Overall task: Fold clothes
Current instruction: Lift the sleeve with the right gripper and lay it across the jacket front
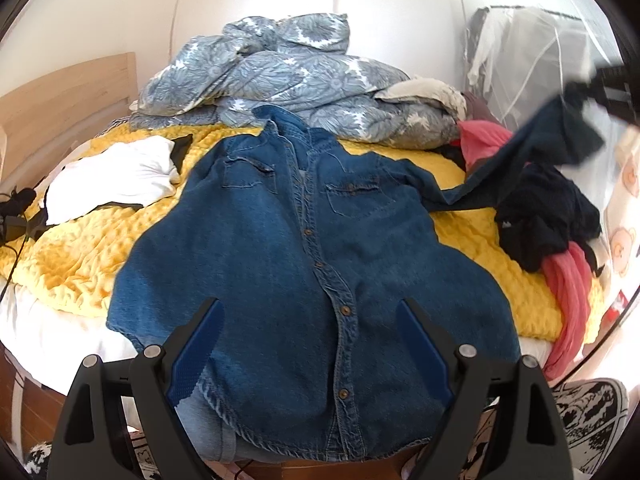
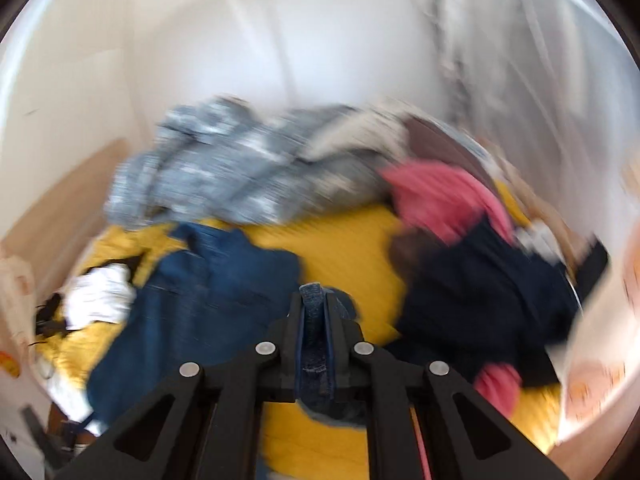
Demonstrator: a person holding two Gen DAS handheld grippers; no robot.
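A blue denim shirt (image 1: 304, 248) lies front up, buttoned, on the yellow bedspread (image 1: 80, 256), collar at the far end. My left gripper (image 1: 310, 308) is open above its lower hem, blue pads wide apart, holding nothing. The shirt's right sleeve (image 1: 520, 152) is lifted up and out to the right. My right gripper (image 2: 314, 300) is shut on the denim sleeve cuff (image 2: 314, 344), above the bedspread (image 2: 344, 248). The right wrist view is motion-blurred; the shirt body (image 2: 200, 304) shows at left.
A grey floral duvet (image 1: 272, 76) is heaped at the far end. A white garment (image 1: 116, 176) lies at left. Black clothes (image 1: 548, 220) and pink clothes (image 1: 568, 296) are piled at right. A wooden headboard (image 1: 60, 108) stands at left. A patterned rug (image 1: 592, 420) lies below right.
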